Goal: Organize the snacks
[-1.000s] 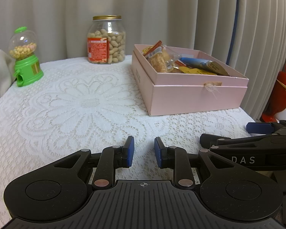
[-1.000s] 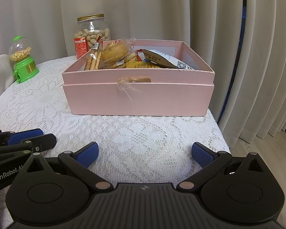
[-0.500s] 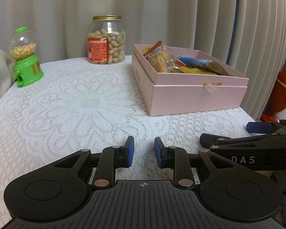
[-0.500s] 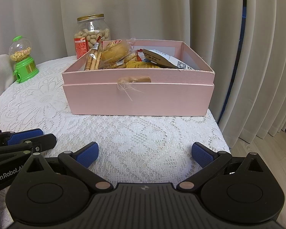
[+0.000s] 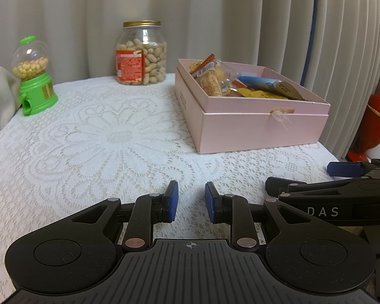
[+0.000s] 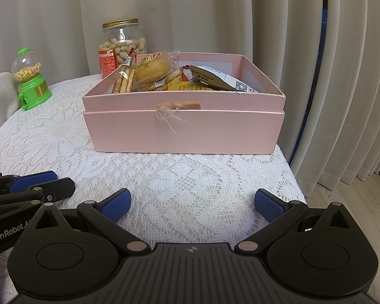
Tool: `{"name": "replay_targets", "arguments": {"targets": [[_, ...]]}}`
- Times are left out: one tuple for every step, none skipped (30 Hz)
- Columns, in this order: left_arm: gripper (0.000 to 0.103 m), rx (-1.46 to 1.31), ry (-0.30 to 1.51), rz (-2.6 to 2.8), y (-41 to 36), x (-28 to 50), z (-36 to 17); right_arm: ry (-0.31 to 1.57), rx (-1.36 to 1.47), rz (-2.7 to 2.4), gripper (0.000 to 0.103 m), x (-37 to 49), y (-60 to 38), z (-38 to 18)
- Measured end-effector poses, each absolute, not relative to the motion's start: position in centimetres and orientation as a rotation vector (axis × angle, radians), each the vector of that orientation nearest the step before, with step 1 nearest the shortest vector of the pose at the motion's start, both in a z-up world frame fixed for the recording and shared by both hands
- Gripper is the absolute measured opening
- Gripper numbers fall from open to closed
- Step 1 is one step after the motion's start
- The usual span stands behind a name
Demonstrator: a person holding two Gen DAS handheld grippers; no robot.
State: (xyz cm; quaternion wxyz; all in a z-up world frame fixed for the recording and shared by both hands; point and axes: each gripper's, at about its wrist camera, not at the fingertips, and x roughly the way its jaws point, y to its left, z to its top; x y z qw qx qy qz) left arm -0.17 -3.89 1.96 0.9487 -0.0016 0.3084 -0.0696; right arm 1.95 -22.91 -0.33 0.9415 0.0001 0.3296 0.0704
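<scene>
Seen from both wrist views: a pink box (image 6: pixel 182 131) standing on the lace-covered tabletop (image 5: pixel 109 136), toward its far right part, lid off and filled with wrapped snacks (image 6: pixel 149 72) — biscuit sticks, a bun in clear wrap, yellow packets and a dark pouch lying against the right side. Behind the box to its left, a peanut jar (image 5: pixel 141 53) with a gold lid, upright near the curtain. Well apart at the far left edge, a green candy dispenser (image 5: pixel 34 76), also upright. Low over the near edge of the tabletop, the left tool (image 5: pixel 190 201), blue pads drawn close with a narrow gap between them, grasping nothing. Just beside it, the right tool (image 6: pixel 192 205), pads spread wide and released, facing the front wall of the box and apart from it.
</scene>
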Motion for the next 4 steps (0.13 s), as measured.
{"name": "replay_targets", "arguments": {"targets": [[0.027,-0.001,0.627,-0.141,-3.92,-0.18,1.96,0.672,0.000,0.144,0.103,1.94,-22.91,-0.33],[0.027,0.003,0.627,-0.140,-3.97,-0.18,1.96,0.673,0.000,0.144,0.103,1.96,-22.89,-0.33],[0.027,0.007,0.626,-0.140,-4.04,-0.20,1.96,0.672,0.000,0.144,0.103,1.96,-22.91,-0.33],[0.027,0.008,0.626,-0.140,-4.05,-0.21,1.96,0.672,0.000,0.144,0.103,1.95,-22.91,-0.33]]}}
